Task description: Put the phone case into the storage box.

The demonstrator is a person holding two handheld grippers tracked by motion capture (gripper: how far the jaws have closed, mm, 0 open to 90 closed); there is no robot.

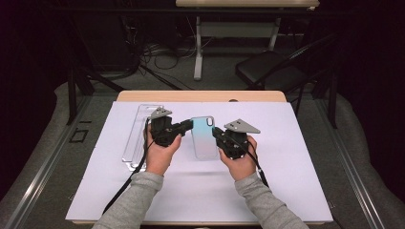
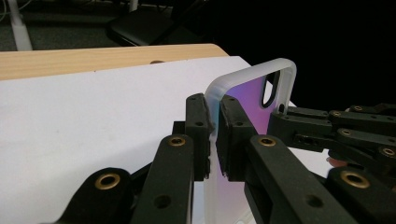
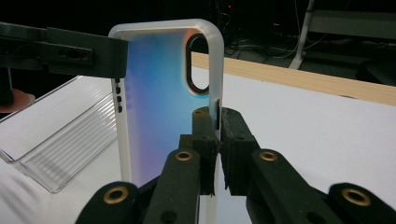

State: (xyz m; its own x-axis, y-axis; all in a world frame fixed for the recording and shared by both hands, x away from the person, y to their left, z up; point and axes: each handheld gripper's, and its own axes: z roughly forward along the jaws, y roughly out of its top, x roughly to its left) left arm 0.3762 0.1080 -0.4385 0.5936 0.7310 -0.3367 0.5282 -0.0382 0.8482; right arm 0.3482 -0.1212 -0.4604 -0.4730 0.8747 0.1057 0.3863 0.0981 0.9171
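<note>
On the white sheet, a clear tray lies near its left edge. At its middle I hold the phone case, my left tongs and right tongs clamped on opposite rims.

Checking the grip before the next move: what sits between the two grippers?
The phone case, in the high view. The left gripper pinches its left edge, the right gripper its right edge; both gripper views show jaws shut on the rim.
</note>
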